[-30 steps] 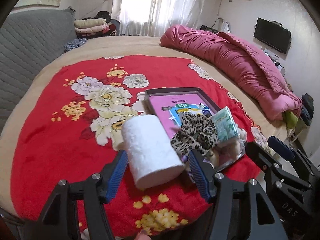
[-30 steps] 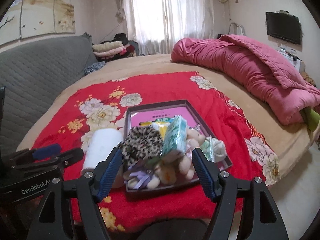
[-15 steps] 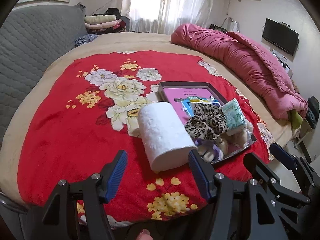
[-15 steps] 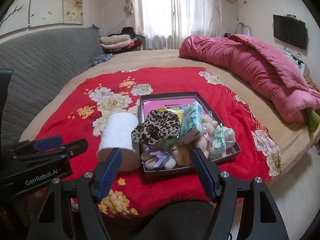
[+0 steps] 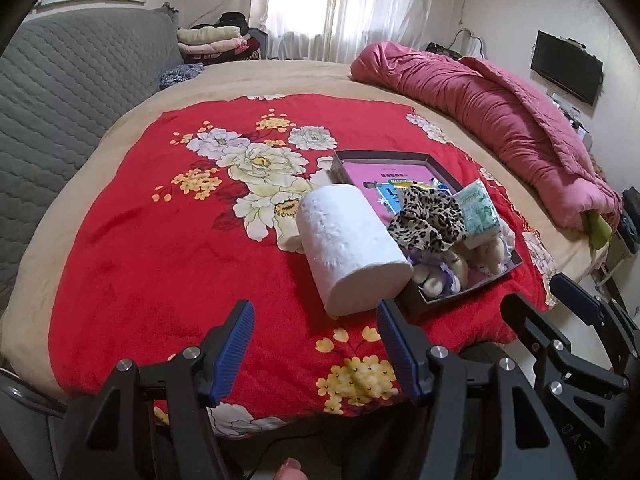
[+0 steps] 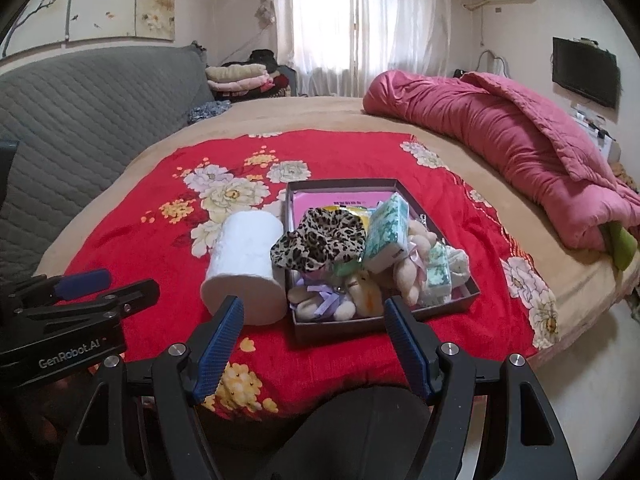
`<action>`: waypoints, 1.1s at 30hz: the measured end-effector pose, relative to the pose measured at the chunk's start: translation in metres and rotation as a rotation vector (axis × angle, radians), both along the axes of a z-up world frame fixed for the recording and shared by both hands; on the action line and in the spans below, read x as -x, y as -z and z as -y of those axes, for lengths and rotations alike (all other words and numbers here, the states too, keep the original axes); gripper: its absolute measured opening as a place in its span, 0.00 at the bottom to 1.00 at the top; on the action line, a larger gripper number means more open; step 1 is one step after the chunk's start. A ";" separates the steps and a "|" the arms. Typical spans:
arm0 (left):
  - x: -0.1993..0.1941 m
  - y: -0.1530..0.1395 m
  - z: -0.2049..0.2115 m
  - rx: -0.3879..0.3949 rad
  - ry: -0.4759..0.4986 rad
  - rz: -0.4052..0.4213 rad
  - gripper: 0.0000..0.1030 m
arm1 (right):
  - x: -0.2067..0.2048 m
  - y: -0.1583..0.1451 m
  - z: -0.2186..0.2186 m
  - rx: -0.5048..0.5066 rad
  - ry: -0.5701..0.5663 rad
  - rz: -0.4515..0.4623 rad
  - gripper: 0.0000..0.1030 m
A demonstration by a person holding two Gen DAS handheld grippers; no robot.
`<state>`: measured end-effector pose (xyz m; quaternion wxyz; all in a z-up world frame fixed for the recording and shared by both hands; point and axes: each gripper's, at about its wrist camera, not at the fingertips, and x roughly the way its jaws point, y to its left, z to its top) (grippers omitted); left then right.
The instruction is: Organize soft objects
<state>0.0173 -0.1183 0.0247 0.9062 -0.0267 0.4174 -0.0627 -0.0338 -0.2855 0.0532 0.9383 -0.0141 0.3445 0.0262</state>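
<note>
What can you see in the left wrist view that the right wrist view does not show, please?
Only the left wrist view shows the left gripper head-on with jaws open and empty, plus a fingertip at the bottom edge. Only the right wrist view shows the wall painting above the grey headboard and the right gripper head-on, jaws also open and empty. Both show the white paper roll lying on the red blanket beside the box of soft items, and the pink quilt.
</note>
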 end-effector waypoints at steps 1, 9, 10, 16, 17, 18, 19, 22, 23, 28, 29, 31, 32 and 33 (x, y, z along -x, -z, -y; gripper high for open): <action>0.001 0.000 0.000 0.001 0.001 -0.003 0.61 | 0.001 0.000 0.000 0.000 0.000 0.000 0.72; 0.005 0.000 0.000 0.006 0.003 -0.010 0.61 | 0.005 -0.002 -0.004 0.008 -0.003 0.009 0.72; 0.005 0.000 0.000 0.005 0.004 -0.012 0.61 | 0.005 -0.002 -0.004 0.007 -0.003 0.009 0.72; 0.007 -0.001 0.003 0.001 0.012 -0.008 0.61 | 0.010 -0.007 -0.003 0.001 0.015 0.024 0.72; 0.008 -0.001 0.003 0.001 0.013 -0.007 0.61 | 0.010 -0.007 -0.002 0.001 0.016 0.024 0.72; 0.008 -0.002 0.004 0.000 0.015 -0.006 0.61 | 0.011 -0.007 -0.001 0.001 0.017 0.024 0.72; 0.009 -0.002 0.004 0.000 0.016 -0.007 0.61 | 0.011 -0.007 -0.001 0.001 0.018 0.023 0.72; 0.009 -0.002 0.004 -0.001 0.016 -0.007 0.61 | 0.012 -0.007 -0.001 0.002 0.017 0.018 0.72; 0.008 -0.002 0.004 0.000 0.015 -0.008 0.61 | 0.012 -0.006 -0.001 0.001 0.016 0.014 0.72; 0.008 -0.001 0.004 0.000 0.017 -0.016 0.61 | 0.012 -0.006 0.000 -0.001 0.020 0.010 0.72; 0.008 -0.001 0.004 0.000 0.018 -0.016 0.61 | 0.011 -0.006 0.000 -0.001 0.020 0.009 0.72; 0.008 -0.001 0.004 0.000 0.017 -0.016 0.61 | 0.011 -0.005 0.001 0.000 0.020 0.007 0.72; 0.008 -0.001 0.004 0.001 0.018 -0.015 0.61 | 0.011 -0.005 0.001 0.001 0.020 0.004 0.72; 0.008 -0.001 0.004 0.001 0.019 -0.014 0.61 | 0.010 -0.004 0.001 0.003 0.020 0.002 0.72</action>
